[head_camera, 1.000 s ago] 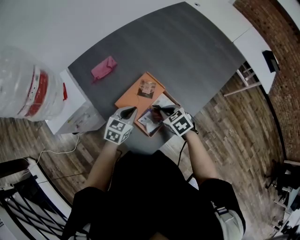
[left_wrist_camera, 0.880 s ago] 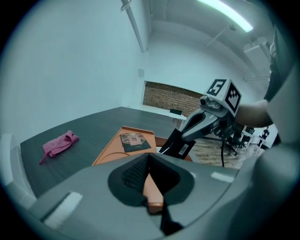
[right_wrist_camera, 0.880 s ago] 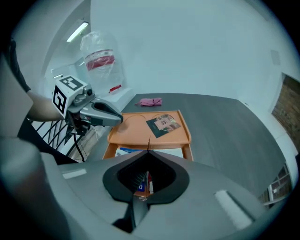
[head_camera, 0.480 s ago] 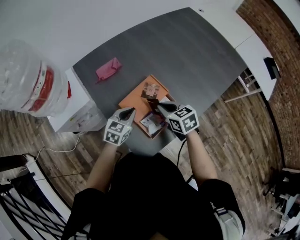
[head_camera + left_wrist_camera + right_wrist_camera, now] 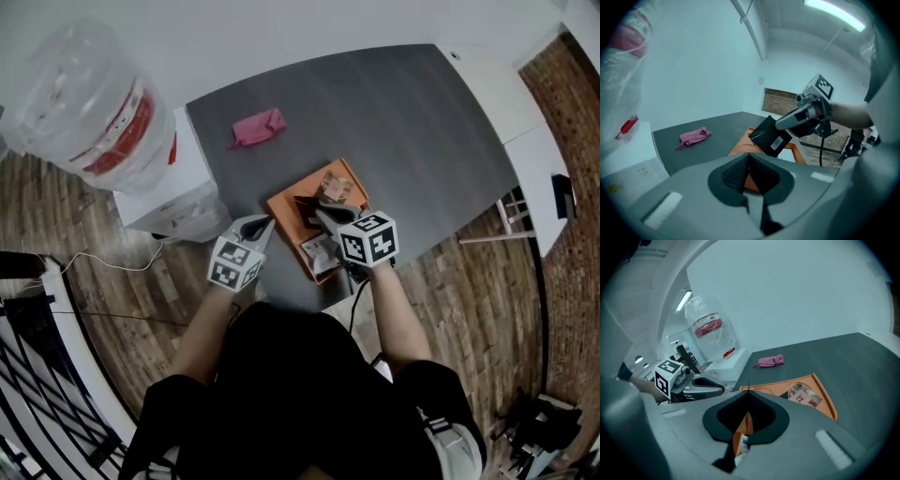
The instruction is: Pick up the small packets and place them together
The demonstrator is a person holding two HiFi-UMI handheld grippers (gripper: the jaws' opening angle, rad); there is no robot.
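While my right tool point(image 5: 317, 214) pinches the dark packet point(image 5: 771, 136) over the tray point(image 5: 285, 207), my left tool point(image 5: 261, 225) hangs pressed together, empty. I should carry it level and lower it gently beside the brown packet point(image 5: 336, 187) beyond.

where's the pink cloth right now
In the head view the pink cloth lies on the grey table, up and left of the orange tray and apart from it, on the water bottle side.
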